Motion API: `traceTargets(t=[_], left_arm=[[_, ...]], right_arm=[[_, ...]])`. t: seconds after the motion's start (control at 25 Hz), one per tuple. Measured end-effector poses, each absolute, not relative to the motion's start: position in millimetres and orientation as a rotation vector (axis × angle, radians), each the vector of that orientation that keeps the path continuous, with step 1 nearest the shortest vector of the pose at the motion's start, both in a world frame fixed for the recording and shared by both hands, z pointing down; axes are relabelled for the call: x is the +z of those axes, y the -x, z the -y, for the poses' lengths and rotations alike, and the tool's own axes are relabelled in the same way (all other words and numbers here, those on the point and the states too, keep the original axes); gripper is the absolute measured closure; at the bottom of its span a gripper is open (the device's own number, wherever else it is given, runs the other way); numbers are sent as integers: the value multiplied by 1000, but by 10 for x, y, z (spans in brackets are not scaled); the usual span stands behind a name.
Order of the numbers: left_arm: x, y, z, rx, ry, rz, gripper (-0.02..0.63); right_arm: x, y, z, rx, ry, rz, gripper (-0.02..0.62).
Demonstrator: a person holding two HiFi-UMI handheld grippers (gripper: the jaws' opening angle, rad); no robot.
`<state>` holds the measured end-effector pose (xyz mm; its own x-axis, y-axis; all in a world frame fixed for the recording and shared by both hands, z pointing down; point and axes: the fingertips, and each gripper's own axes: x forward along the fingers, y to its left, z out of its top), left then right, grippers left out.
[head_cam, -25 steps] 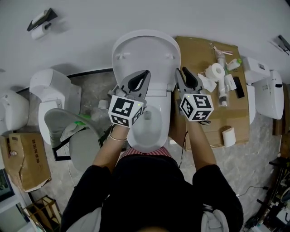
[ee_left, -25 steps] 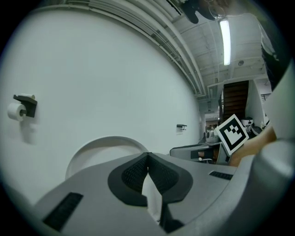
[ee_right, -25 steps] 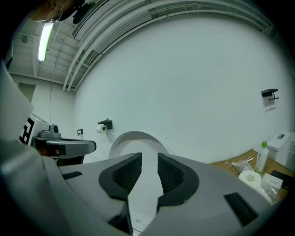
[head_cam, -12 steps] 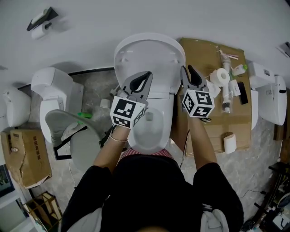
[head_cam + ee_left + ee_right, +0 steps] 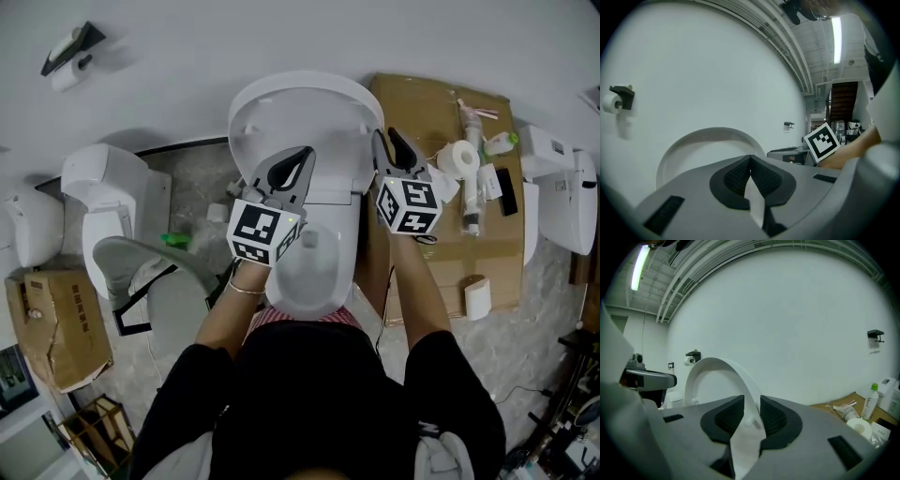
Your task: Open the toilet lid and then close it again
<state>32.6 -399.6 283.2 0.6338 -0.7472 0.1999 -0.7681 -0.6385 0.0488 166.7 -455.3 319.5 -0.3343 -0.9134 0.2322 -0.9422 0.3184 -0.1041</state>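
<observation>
Wall (image 5: 281,37), plain and white, rises directly behind the toilet (image 5: 314,267) and backs the whole scene. The toilet lid (image 5: 300,122) stands raised against it at the rear of the toilet, its underside facing the person, with the bowl open below.

To the right of the toilet a cardboard sheet (image 5: 422,103) covers the floor and leaves bare room near the bowl. To the left of the toilet another white toilet (image 5: 103,187) and a loose grey seat (image 5: 159,281) crowd that side.

The right gripper (image 5: 384,139) is at the lid's right edge. The head view shows only its tips at the rim. The right gripper view shows the lid (image 5: 740,376) running edge-on between the pads of the right gripper (image 5: 752,401), which are drawn narrow and clamped on it.

The left gripper (image 5: 302,155) hangs over the back of the toilet, in front of the lid's lower part. In the left gripper view the left gripper (image 5: 750,159) has its pads meeting at the tips with nothing between them, and the lid (image 5: 689,150) arches beyond, apart from them.

A paper roll (image 5: 457,157) lies on the cardboard, right of the toilet. A bottle (image 5: 868,404) near it shows best in the right gripper view.
</observation>
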Motion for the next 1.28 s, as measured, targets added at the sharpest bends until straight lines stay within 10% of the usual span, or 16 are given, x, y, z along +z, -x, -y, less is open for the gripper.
traceTargets(t=[1.28], left_arm=[[2968, -202, 4095, 250, -2674, 1270, 603]], right_arm=[[3335, -1660, 4806, 355, -1696, 2397, 523]])
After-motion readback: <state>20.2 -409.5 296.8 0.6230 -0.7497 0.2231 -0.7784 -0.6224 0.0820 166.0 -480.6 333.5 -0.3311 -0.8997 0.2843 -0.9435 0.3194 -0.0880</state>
